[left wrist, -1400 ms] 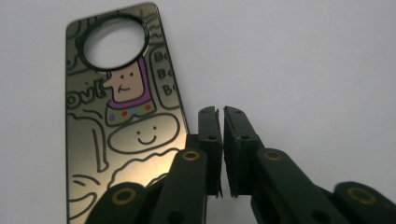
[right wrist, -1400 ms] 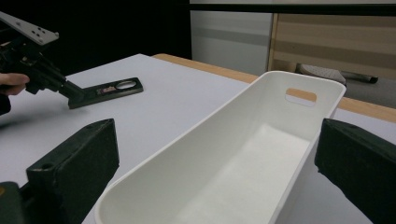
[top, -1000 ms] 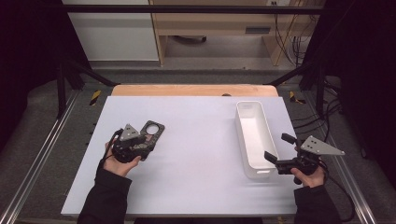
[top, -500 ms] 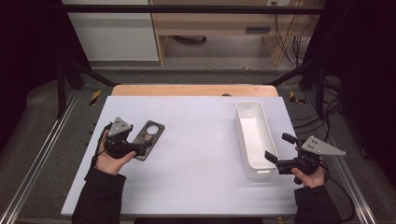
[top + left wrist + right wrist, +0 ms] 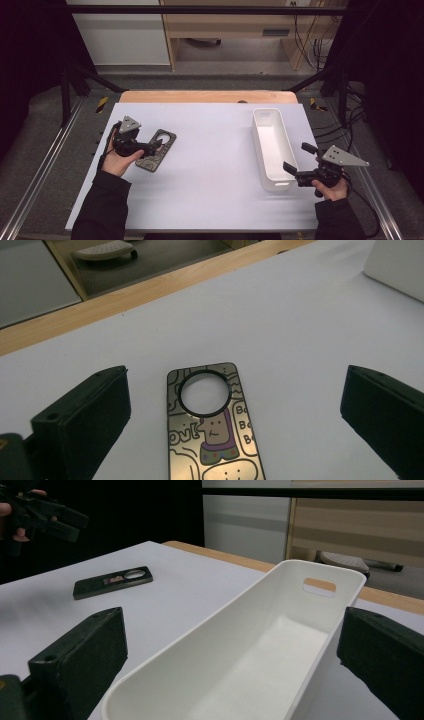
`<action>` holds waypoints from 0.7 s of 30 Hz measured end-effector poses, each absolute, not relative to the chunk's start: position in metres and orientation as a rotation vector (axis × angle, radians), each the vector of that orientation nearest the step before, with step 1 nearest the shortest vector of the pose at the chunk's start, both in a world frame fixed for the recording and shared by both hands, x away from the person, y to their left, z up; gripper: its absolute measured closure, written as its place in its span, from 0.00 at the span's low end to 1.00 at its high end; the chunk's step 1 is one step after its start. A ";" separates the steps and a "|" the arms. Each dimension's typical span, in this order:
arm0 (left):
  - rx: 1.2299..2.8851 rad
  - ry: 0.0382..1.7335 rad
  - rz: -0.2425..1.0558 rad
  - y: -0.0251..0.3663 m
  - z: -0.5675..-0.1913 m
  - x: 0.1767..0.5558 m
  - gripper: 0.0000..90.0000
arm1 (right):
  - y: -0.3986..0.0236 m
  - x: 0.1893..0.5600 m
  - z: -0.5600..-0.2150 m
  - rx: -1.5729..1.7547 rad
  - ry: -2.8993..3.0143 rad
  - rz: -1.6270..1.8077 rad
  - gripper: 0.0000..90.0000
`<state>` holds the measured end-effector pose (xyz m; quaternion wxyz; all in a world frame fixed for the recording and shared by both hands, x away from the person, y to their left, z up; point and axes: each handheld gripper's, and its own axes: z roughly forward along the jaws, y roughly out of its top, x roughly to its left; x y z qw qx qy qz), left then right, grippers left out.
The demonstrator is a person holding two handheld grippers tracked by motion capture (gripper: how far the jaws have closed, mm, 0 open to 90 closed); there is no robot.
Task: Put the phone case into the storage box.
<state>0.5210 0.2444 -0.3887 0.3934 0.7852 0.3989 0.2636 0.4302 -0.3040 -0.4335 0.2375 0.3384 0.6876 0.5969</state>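
A dark, flat rectangular tag (image 5: 158, 149) with cartoon drawings and a round hole lies flat on the white table (image 5: 210, 165).

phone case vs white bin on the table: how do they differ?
The phone case is dark, with cartoon print and a round cutout; the white bin is plain. The phone case is a thin slab lying flat; the white bin is a deep, long, open-topped tub with a handle slot. The phone case lies at the table's left, below the open left gripper; the white bin stands at the right. Both rest on the white table, unheld.
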 end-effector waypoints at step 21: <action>2.035 1.045 0.642 0.239 -0.403 0.556 0.00 | -0.304 0.431 -0.434 0.929 1.887 1.634 0.00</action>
